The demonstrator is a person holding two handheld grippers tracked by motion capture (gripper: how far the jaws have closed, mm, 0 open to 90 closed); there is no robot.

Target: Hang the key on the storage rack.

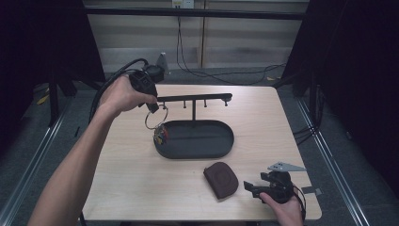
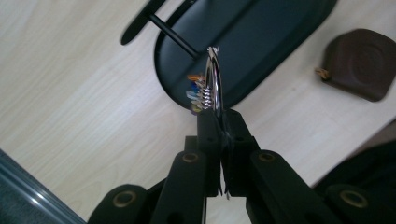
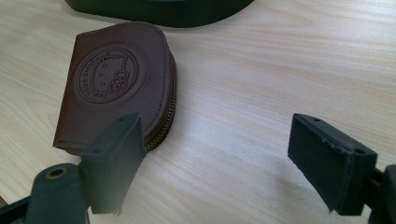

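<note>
High view: left tongs [image 1: 154,107] clamp a key ring [image 1: 155,117] above the tray [image 1: 221,146]; right tongs [image 1: 251,187] gape beside the pouch [image 1: 221,178].

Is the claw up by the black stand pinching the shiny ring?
Touching. In the left gripper view, the left claw has its black jaws shut on the bottom of the silver metal key ring, which sticks up from between them with small coloured tags.

The brown pouch [image 3: 112,84] bears an embossed round emblem; its lettering is unreadable.
</note>
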